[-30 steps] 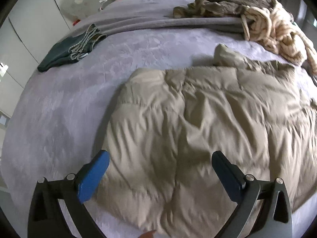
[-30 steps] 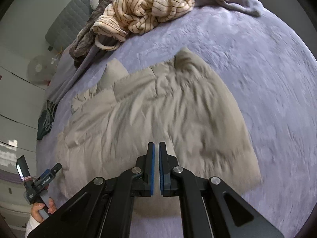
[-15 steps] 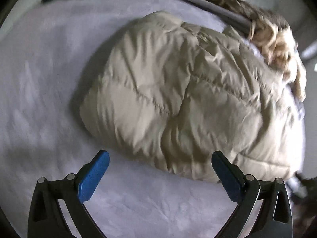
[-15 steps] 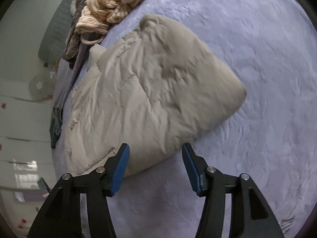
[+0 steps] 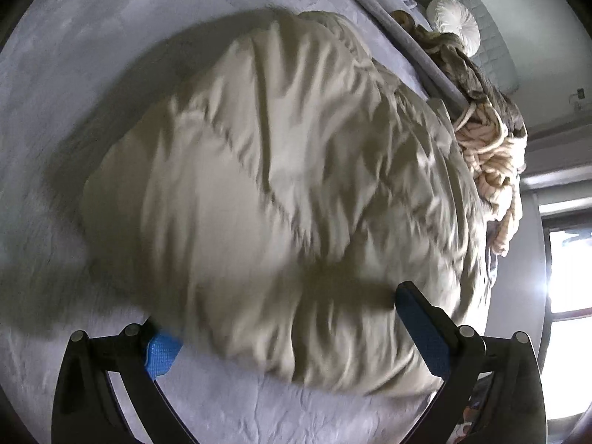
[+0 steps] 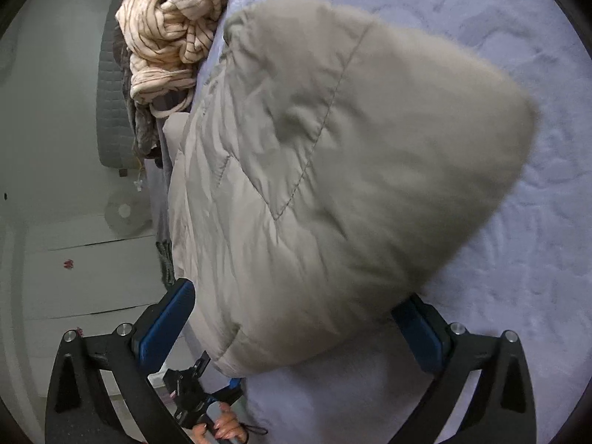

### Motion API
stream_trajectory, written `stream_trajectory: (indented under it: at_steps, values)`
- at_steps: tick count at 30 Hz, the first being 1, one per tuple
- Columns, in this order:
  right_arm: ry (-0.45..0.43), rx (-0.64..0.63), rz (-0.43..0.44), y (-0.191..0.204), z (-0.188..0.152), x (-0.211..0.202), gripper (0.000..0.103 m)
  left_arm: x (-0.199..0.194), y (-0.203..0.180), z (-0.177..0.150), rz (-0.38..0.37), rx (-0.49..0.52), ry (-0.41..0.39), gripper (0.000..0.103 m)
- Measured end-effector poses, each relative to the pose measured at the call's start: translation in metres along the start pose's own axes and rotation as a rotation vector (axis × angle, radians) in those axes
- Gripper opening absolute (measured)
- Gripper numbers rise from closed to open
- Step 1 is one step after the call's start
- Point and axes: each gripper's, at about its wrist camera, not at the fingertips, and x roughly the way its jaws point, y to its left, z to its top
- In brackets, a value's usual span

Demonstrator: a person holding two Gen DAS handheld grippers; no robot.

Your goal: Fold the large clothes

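The left gripper [image 5: 288, 327] hangs over the near edge of a beige puffer jacket [image 5: 296, 192] that lies spread across the lavender bed [image 5: 74, 74]. Its jaws stand wide apart: the near hem of the jacket bulges up between them, the left blue pad [image 5: 161, 353] partly tucked under the cloth's edge and the right pad [image 5: 420, 333] just beside it, neither one pressing, so nothing is held. Beyond the jacket, toward the grey quilted headboard [image 5: 462, 3], a heap of clothes lies on the bed: a cream striped knit [image 5: 488, 155] tangled with a brown garment [image 5: 470, 70], and a round white cushion [image 5: 453, 26] past them. The right gripper [image 6: 292, 327] is likewise released, its jaws having just been opening to their full spread, and a rounded corner of the same jacket [image 6: 333, 170] sits between the two blue pads without being pinched. In the right wrist view the jacket runs from that corner away toward the striped knit [image 6: 166, 33]. Low in that view a hand [image 6: 222, 427] holds the other gripper's handle, beside the edge of the bed [image 6: 518, 222].
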Motion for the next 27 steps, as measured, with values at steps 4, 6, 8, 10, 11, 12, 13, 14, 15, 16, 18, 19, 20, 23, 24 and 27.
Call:
stream_trajectory:
  at_steps: [4, 6, 8, 10, 11, 12, 13, 14, 15, 16, 18, 19, 20, 23, 24, 27]
  values:
    - [0.016, 0.013, 0.059, 0.007, 0.008, 0.016, 0.103, 0.012, -0.002, 0.015, -0.019, -0.050, -0.025, 0.103]
    - [0.025, 0.024, 0.110, 0.008, 0.010, 0.021, 0.103, 0.017, -0.002, 0.018, -0.024, -0.083, -0.057, 0.103]
    - [0.021, 0.042, 0.128, 0.008, 0.013, 0.031, 0.103, 0.023, -0.003, 0.020, -0.022, -0.115, -0.081, 0.103]
    - [0.013, 0.053, 0.123, 0.007, 0.016, 0.036, 0.103, 0.025, -0.004, 0.022, -0.008, -0.136, -0.103, 0.099]
    - [0.010, 0.056, 0.124, 0.006, 0.017, 0.037, 0.103, 0.024, -0.005, 0.023, -0.004, -0.135, -0.113, 0.080]
    - [0.012, 0.059, 0.125, 0.007, 0.017, 0.036, 0.103, 0.023, -0.006, 0.024, -0.010, -0.125, -0.111, 0.069]
    - [0.016, 0.063, 0.129, 0.007, 0.018, 0.036, 0.103, 0.021, -0.007, 0.025, -0.034, -0.109, -0.106, 0.047]
    - [0.020, 0.070, 0.134, 0.006, 0.019, 0.036, 0.102, 0.017, -0.007, 0.025, -0.055, -0.097, -0.108, 0.035]
    - [0.024, 0.080, 0.129, 0.006, 0.020, 0.035, 0.097, 0.013, -0.009, 0.025, -0.058, -0.079, -0.115, 0.031]
    - [0.027, 0.088, 0.113, 0.005, 0.021, 0.034, 0.070, 0.007, -0.012, 0.025, -0.053, -0.046, -0.124, 0.026]
    - [0.035, 0.097, 0.086, 0.001, 0.021, 0.032, 0.046, -0.002, -0.023, 0.023, -0.022, 0.025, -0.143, 0.021]
    - [0.028, 0.098, 0.097, 0.000, 0.020, 0.030, 0.036, -0.008, -0.030, 0.021, -0.002, 0.075, -0.155, 0.019]
    - [0.022, 0.085, 0.102, 0.003, 0.018, 0.027, 0.033, -0.013, -0.036, 0.019, 0.012, 0.114, -0.164, 0.019]
    - [0.002, 0.034, 0.101, 0.013, 0.010, 0.014, 0.025, -0.031, -0.052, 0.012, 0.030, 0.221, -0.186, 0.019]
    - [-0.003, 0.022, 0.107, 0.016, 0.006, 0.007, 0.024, -0.037, -0.056, 0.010, 0.030, 0.248, -0.189, 0.019]
    - [-0.016, -0.016, 0.099, 0.021, -0.010, -0.011, 0.023, -0.058, -0.057, 0.002, 0.012, 0.313, -0.183, 0.019]
